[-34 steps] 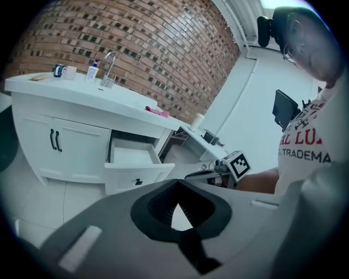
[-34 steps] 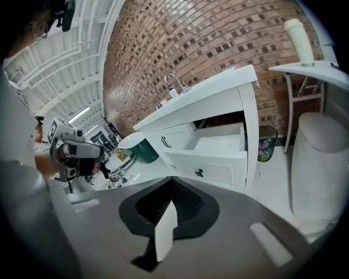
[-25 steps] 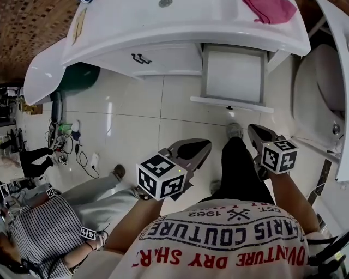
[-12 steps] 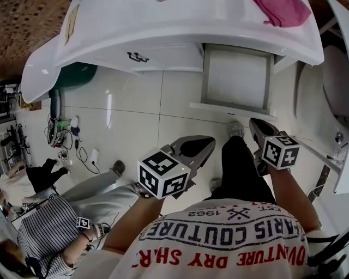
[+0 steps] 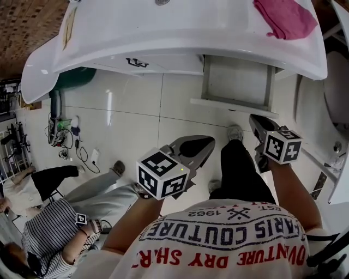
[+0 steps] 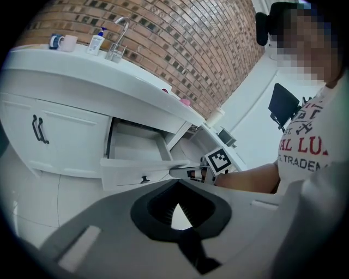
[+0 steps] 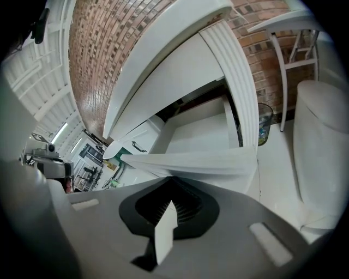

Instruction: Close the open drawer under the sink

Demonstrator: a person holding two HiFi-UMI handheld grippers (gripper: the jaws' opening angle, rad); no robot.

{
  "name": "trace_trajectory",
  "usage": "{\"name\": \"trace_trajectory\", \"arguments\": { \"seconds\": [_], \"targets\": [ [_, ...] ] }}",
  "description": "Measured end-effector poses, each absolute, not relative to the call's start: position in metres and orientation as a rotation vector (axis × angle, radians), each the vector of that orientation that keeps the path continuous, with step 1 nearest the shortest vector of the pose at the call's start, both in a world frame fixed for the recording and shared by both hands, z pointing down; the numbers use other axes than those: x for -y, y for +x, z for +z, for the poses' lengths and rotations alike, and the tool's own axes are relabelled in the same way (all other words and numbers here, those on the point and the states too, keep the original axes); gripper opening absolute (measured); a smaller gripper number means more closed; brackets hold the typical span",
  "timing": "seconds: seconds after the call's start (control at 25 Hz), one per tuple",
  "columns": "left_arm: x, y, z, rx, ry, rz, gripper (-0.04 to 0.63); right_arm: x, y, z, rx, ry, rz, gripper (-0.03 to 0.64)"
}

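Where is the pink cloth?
In the head view the pink cloth lies at the top right, on the white sink counter, just above the open drawer.

White drawer [image 5: 235,82] under white sink counter [image 5: 163,32]; pink cloth [image 5: 286,16] far right; red-brown brick wall [image 6: 180,49]; pale glossy floor tiles [image 5: 136,103]; dark-and-white striped shirt [image 5: 49,229] near left.

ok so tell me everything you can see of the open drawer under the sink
The drawer is white, looks like painted wood, and stands pulled well out from under the sink counter. Its box shows empty, with pale walls and floor. A flat front panel carries a small dark knob. The right gripper, jaws together, sits near that panel; contact unclear.
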State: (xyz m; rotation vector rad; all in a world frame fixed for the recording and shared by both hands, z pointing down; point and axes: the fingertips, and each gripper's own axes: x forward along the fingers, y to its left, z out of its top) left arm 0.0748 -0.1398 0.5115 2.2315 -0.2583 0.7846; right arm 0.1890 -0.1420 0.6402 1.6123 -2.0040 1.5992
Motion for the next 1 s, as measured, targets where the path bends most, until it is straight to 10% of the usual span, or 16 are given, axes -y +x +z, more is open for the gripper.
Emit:
{"name": "trace_trajectory", "arguments": {
  "seconds": [1.0],
  "targets": [
    [0.192,0.081,0.51,0.37,2.195,0.739,-0.003,0.277,0.272,0.631,1.994,1.8,1.55,0.006]
  ]
}}
